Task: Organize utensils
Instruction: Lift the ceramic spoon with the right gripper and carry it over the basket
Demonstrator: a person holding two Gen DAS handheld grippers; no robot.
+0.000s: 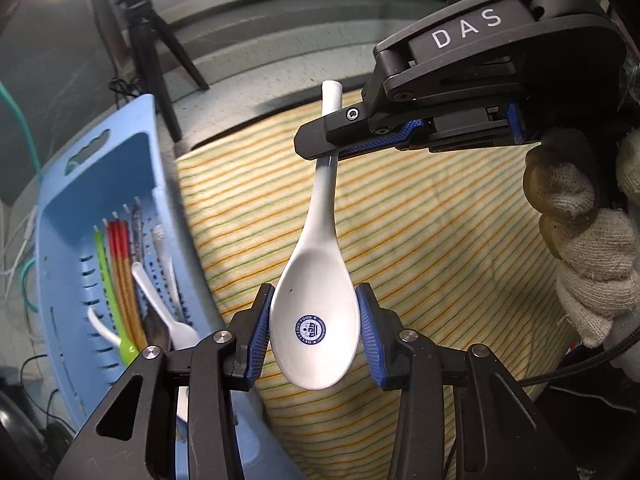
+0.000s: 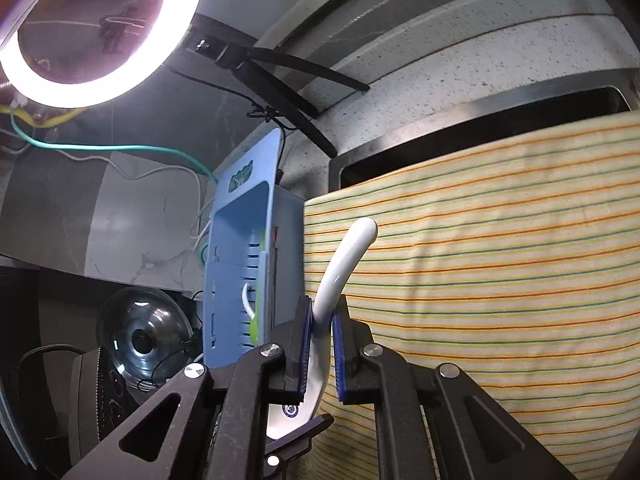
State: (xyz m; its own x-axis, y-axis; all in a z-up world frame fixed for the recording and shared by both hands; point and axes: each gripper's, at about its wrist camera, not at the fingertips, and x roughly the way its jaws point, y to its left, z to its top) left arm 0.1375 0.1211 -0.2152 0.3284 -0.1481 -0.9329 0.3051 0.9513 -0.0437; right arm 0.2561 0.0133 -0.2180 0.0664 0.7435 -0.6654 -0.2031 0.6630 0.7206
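Room to move: I see the striped cloth (image 1: 440, 240) filling the centre and right of the left wrist view, bare of objects, its far edge ending at a dark metal rim (image 2: 480, 120) with speckled grey tabletop (image 2: 460, 40) beyond. The blue slotted basket (image 1: 60, 264) stands along the cloth's left edge, so the left side is tight. In the upper left of the right wrist view a ring light (image 2: 100, 40) glares, and a black tripod (image 1: 160, 60) stands behind the basket.

Task item: a white ceramic soup spoon (image 1: 316, 320) is held above the cloth in mid-frame, bowl toward the left camera, handle running up the frame. A round blue printed emblem (image 1: 311, 330) sits in the bowl.

My left tool (image 1: 316, 332) has its blue ribbed pads against both sides of the spoon's bowl, clamped on it. My right tool (image 2: 320, 344) comes in from the upper right of the left wrist view and is pinched onto the handle; in its own view the handle rises between the closed blue pads and curves to the upper right. A gloved hand (image 1: 580, 232), knit fabric, grips that tool at the right edge.

Materials: the spoon is glossy and smooth; the cloth is soft woven, pale yellow with orange and green lines; the basket is matte plastic with slits and a cut-out handle. Inside it lie red and orange chopsticks (image 1: 124, 276), a green utensil (image 1: 116, 308) and white plastic spoons (image 1: 160, 304).
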